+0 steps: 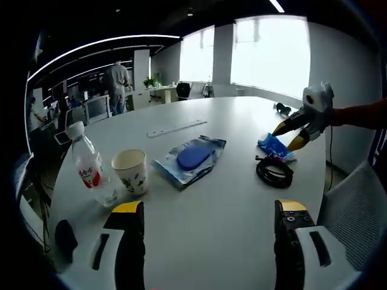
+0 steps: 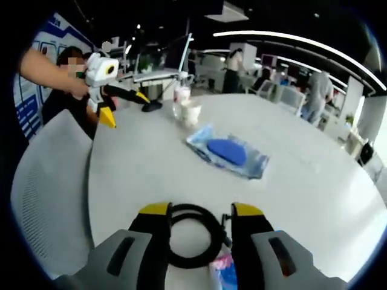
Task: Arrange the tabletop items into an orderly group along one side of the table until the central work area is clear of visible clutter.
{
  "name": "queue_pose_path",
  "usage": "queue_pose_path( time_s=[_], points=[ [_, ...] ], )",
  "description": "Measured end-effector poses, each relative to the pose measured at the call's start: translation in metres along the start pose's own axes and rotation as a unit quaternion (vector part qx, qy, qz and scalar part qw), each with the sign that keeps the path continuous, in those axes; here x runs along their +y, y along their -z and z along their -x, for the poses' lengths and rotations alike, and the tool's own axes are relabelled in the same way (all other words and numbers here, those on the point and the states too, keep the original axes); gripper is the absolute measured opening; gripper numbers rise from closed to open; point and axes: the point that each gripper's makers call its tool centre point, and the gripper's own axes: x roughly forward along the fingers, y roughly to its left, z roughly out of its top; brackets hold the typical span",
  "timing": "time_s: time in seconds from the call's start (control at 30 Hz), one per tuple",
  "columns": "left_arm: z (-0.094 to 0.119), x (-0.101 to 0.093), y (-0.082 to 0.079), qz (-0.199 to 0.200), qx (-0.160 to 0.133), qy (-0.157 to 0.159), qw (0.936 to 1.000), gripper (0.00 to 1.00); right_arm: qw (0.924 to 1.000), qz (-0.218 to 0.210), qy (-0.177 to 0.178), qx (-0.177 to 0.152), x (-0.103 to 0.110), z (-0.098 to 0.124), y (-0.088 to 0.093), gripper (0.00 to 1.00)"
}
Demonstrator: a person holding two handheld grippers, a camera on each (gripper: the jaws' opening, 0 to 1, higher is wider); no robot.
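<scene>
On the round white table (image 1: 236,118) stand a clear water bottle (image 1: 91,169) with a red label and a paper cup (image 1: 131,171), side by side. A blue item in a clear plastic bag (image 1: 192,158) lies mid-table. Further right lie a black cable coil (image 1: 274,171) and a blue packet (image 1: 275,146). My left gripper (image 1: 210,208) is open above bare table. My right gripper (image 1: 289,137) hovers open just over the packet and coil. In the right gripper view the cable coil (image 2: 193,235) lies between the spread jaws of my right gripper (image 2: 201,211), the packet (image 2: 224,272) lower down.
A long white strip (image 1: 176,128) lies at the far side. A small black object (image 2: 151,107) sits near the bottle (image 2: 181,95) and cup (image 2: 191,113). A grey mesh chair (image 2: 48,193) stands against the table edge. People and desks fill the background.
</scene>
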Motion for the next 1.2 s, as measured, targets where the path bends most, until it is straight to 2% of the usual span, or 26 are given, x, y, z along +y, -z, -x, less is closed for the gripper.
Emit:
queue_pose_path(
  time_s=[0.37, 0.87, 1.03, 1.2],
  points=[
    [-0.013, 0.006, 0.003, -0.015, 0.015, -0.004, 0.9998, 0.81, 0.9998, 0.007, 0.017, -0.005, -0.020, -0.010, -0.012, 0.38],
    [-0.028, 0.016, 0.006, -0.029, 0.034, -0.017, 0.9988, 0.62, 0.9990, -0.019, 0.038, -0.015, -0.044, -0.025, -0.020, 0.37],
    [-0.032, 0.019, 0.005, -0.035, 0.037, -0.023, 0.9984, 0.56, 0.9983, -0.043, 0.035, -0.020, -0.048, -0.032, -0.019, 0.33],
    [-0.033, 0.020, 0.004, -0.036, 0.036, -0.025, 0.9984, 0.53, 0.9986, -0.037, 0.037, -0.008, -0.050, -0.038, -0.012, 0.30]
  ],
)
